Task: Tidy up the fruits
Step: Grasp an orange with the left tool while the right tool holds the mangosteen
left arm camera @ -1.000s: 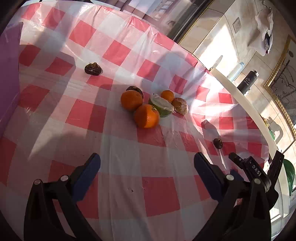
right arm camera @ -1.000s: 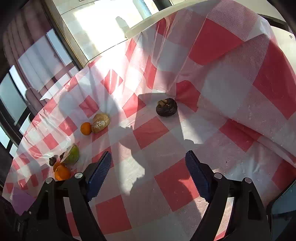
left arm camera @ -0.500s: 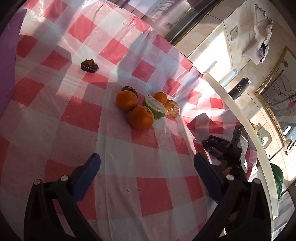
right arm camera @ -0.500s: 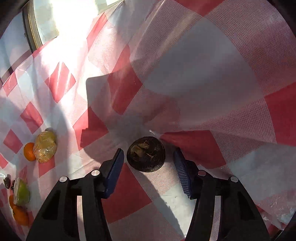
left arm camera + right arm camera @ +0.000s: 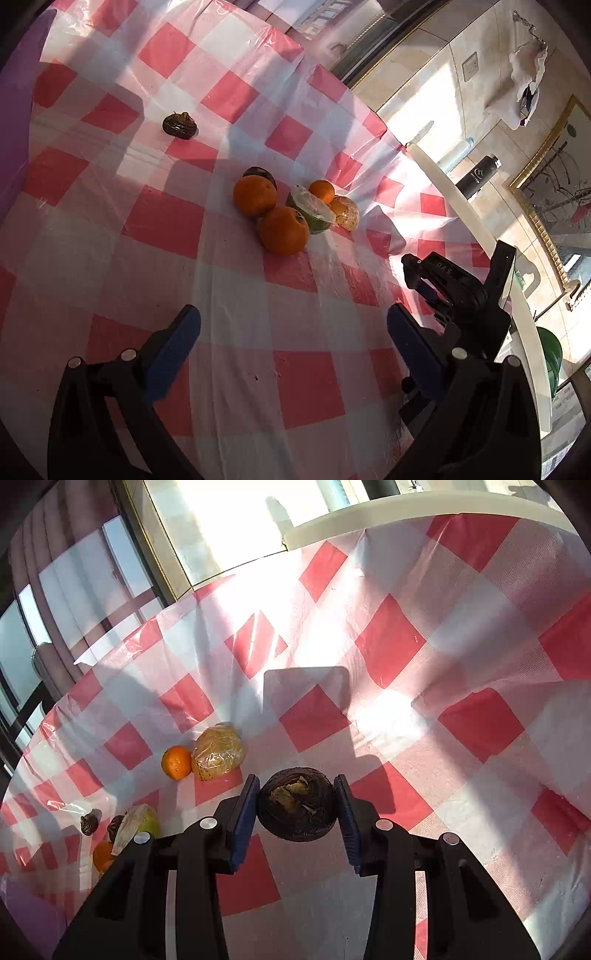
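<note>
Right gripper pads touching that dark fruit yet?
Touching. The right wrist view shows both blue pads pressed against the dark fruit, no gap on either side of the right gripper.

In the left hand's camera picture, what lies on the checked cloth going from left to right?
Lone dark fruit → upper big orange → green fruit in plastic → wrapped yellowish fruit → right gripper.

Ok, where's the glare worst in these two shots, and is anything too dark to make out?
Right wrist view: sun blows out the window and washes the tablecloth beside the held mangosteen; the right tool is near silhouette. Left wrist view: softer light, glare on the far wall, oranges clear, left tool body dark, edges bent by the fisheye.
</note>
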Motion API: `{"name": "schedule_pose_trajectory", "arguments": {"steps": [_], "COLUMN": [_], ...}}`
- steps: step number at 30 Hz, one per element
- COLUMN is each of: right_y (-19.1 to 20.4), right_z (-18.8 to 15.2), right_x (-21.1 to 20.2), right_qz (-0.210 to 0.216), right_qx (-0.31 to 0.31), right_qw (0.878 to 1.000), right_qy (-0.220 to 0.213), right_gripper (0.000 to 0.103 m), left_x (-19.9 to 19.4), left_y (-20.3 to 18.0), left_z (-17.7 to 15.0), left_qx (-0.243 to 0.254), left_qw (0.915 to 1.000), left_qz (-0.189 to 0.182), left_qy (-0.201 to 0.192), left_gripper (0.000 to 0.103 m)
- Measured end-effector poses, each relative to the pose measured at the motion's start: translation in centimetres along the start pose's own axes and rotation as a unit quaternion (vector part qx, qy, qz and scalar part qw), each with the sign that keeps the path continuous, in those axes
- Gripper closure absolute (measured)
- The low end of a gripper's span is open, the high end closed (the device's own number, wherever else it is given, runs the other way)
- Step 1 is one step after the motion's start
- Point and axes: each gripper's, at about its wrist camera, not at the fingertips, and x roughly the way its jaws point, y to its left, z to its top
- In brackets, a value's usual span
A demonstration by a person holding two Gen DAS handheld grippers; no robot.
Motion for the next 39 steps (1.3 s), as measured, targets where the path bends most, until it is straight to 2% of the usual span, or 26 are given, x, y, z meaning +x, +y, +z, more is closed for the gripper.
{"name": "schedule_pose_trajectory", "arguments": {"steps": [4,6,7,9,11,13,16,17,20,21,23,24,25,26,27,29,31,32,34,37,39], "right_y": [-1.7,-2.5,-2.5,-2.4,-2.1,-1.7,-1.8,-1.8,-2.1,-2.0,-1.9,-1.9,-2.0,-2.0,-1.9,-1.9,-1.8,-1.8,-1.7,-1.6,-1.7], "right_z": [0.4,0.7,0.6,0.7,0.8,0.8,0.6,0.6,0.6,0.6,0.6,0.6,0.6,0.6,0.6,0.6,0.7,0.7,0.7,0.7,0.7], "right_x": [-0.1,0.7,0.5,0.4,0.8,1.1,1.1,1.1,1.0,1.0,1.2,1.2,1.2,1.3,1.3,1.3,1.3,1.3,1.3,1.2,1.3], "right_qz": [0.025,0.043,0.048,0.065,0.067,0.068,0.070,0.071,0.072,0.072,0.073,0.073,0.075,0.076,0.077,0.079,0.081,0.080,0.079,0.079,0.079], "right_qx": [0.065,0.085,0.085,0.081,0.084,0.082,0.082,0.082,0.084,0.082,0.081,0.081,0.081,0.080,0.079,0.077,0.077,0.076,0.075,0.073,0.074], "right_qw": [0.997,0.995,0.995,0.994,0.994,0.994,0.994,0.994,0.994,0.994,0.994,0.994,0.994,0.994,0.994,0.994,0.994,0.994,0.994,0.994,0.994], "right_qy": [-0.037,-0.010,-0.016,-0.024,-0.023,-0.020,-0.021,-0.020,-0.020,-0.020,-0.018,-0.018,-0.017,-0.016,-0.016,-0.015,-0.015,-0.015,-0.015,-0.016,-0.015], "right_gripper": [0.062,0.062,0.062,0.062,0.062,0.062,0.062,0.062,0.062,0.062,0.061,0.061,0.061,0.061,0.061,0.061,0.061,0.061,0.061,0.061,0.061], "left_x": [0.1,0.2,0.1,0.3,1.7,3.4,6.1,7.1,10.5,11.4,12.6,12.8,12.8,12.4,11.9,10.0,6.8,5.1,1.9,-1.7,-3.8], "left_y": [0.3,0.4,0.1,-0.7,-1.6,-2.7,-4.4,-4.7,-4.8,-4.8,-4.9,-5.1,-5.1,-5.0,-4.9,-4.2,-3.3,-2.8,-2.4,-1.4,-0.9], "left_z": [0.0,0.0,0.0,0.1,0.7,1.6,3.4,3.9,5.3,5.4,5.4,5.4,5.4,5.4,5.3,4.7,3.9,3.5,2.7,2.5,2.2], "left_qx": [-0.009,-0.010,-0.004,0.016,0.046,0.088,0.154,0.163,0.174,0.180,0.202,0.207,0.207,0.205,0.199,0.172,0.142,0.133,0.129,0.101,0.096], "left_qw": [1.0000,0.9999,1.0000,0.9994,0.9958,0.9891,0.9715,0.9673,0.9585,0.9549,0.9445,0.9419,0.9423,0.9426,0.9478,0.9610,0.9785,0.9819,0.9823,0.9872,0.9863], "left_qz": [-0.002,0.002,0.005,0.032,0.077,0.115,0.179,0.192,0.211,0.219,0.245,0.251,0.251,0.254,0.239,0.209,0.148,0.135,0.131,0.107,0.105], "left_qy": [0.002,0.010,0.007,0.004,0.017,0.024,0.022,0.029,0.079,0.089,0.084,0.084,0.080,0.070,0.068,0.055,0.020,-0.003,-0.035,-0.061,-0.083], "left_gripper": [0.002,0.002,0.002,0.002,0.002,0.002,0.002,0.003,0.020,0.021,0.021,0.022,0.026,0.047,0.058,0.058,0.058,0.058,0.058,0.058,0.058]}}
